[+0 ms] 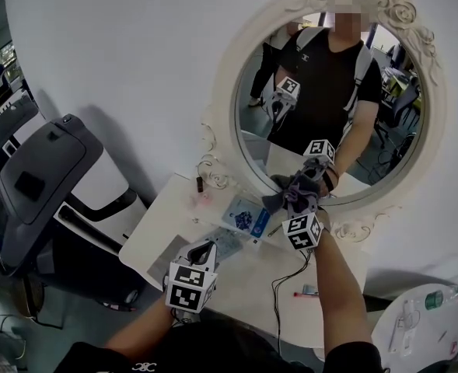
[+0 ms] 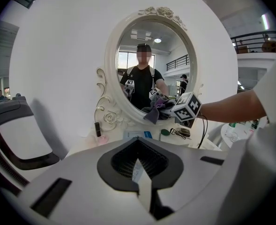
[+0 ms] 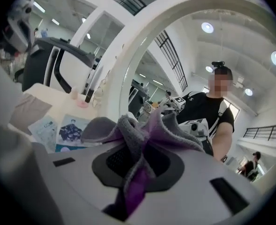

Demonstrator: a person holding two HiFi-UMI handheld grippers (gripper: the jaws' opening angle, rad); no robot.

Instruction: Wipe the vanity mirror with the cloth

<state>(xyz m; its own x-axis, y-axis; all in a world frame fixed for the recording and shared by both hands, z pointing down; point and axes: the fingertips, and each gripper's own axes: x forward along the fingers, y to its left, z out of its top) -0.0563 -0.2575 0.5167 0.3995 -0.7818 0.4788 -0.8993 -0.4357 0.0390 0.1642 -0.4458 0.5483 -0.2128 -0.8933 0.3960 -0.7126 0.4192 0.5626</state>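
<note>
The oval vanity mirror (image 1: 322,92) in its white ornate frame stands against the wall at the back of the table; it also shows in the left gripper view (image 2: 152,69) and the right gripper view (image 3: 142,46). A grey and purple cloth (image 1: 289,194) is bunched against the lower edge of the glass. My right gripper (image 1: 300,200) is shut on that cloth (image 3: 142,130), which sticks out past the jaws. My left gripper (image 1: 204,251) hovers low over the table's front, well short of the mirror, shut with nothing in it (image 2: 145,182).
The white table (image 1: 166,224) carries printed cards (image 1: 244,214), a small dark tube (image 1: 200,183), a black cable (image 1: 279,286) and a red pen (image 1: 305,294). A grey-black chair (image 1: 42,185) stands at the left. A round white table (image 1: 423,325) is at the lower right.
</note>
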